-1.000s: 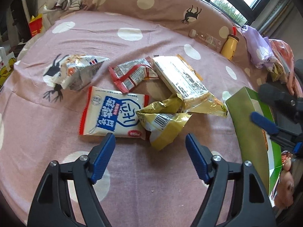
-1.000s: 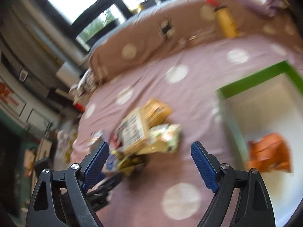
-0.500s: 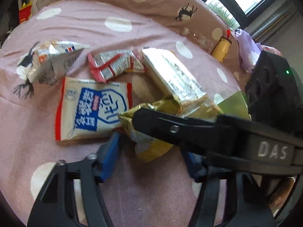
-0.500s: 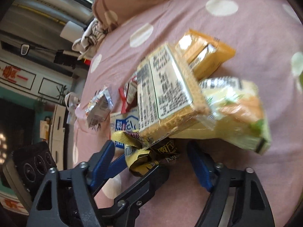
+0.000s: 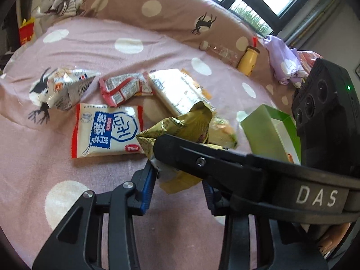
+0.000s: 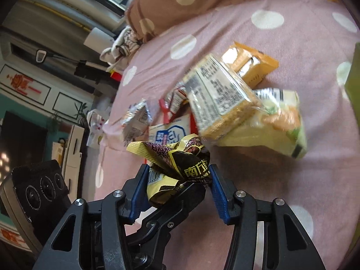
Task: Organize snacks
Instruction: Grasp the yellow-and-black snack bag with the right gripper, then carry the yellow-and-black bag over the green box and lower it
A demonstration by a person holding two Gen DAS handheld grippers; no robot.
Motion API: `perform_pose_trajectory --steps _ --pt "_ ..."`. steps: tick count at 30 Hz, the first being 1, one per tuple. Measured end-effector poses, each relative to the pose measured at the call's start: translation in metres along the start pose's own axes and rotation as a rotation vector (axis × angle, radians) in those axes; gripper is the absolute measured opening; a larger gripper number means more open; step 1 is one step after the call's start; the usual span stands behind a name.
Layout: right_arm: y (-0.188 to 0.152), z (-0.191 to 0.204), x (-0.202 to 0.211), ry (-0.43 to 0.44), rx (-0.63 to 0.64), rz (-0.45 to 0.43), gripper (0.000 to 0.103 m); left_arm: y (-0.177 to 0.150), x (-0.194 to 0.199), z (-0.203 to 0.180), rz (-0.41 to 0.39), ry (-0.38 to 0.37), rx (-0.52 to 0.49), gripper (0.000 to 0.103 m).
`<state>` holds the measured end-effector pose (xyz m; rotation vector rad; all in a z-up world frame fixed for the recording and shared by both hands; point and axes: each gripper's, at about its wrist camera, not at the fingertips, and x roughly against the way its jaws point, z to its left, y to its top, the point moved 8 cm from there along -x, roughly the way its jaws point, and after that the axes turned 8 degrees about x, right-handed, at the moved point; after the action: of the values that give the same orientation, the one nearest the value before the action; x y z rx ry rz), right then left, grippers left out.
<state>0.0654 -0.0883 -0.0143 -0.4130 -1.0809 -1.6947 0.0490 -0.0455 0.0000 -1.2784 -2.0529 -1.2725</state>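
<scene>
Both grippers' jaws now closed on gold packet (image 6: 177, 168), right gripper (image 6: 177, 189) moved in

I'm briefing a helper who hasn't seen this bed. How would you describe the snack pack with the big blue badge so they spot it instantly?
On the pink polka-dot bedspread, look in the snack pile left of the green box. The blue-badge pack lies flat, just left of the crumpled gold packet. It alone is cream with red edges and blue lettering.

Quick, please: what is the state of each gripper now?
Left gripper: shut on the gold snack packet.
Right gripper: shut on the same gold snack packet.
</scene>
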Motion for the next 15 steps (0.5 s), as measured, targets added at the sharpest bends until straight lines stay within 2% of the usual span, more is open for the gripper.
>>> perform_pose_trajectory --steps 9,15 --pt "0.025 0.037 0.066 -0.022 0.083 -0.17 0.055 0.022 0.051 -0.044 -0.138 -0.061 -0.098 0.038" --pt "0.036 0.037 0.107 -0.041 0.109 -0.263 0.055 0.034 0.063 -0.085 -0.193 -0.098 -0.178 0.037"
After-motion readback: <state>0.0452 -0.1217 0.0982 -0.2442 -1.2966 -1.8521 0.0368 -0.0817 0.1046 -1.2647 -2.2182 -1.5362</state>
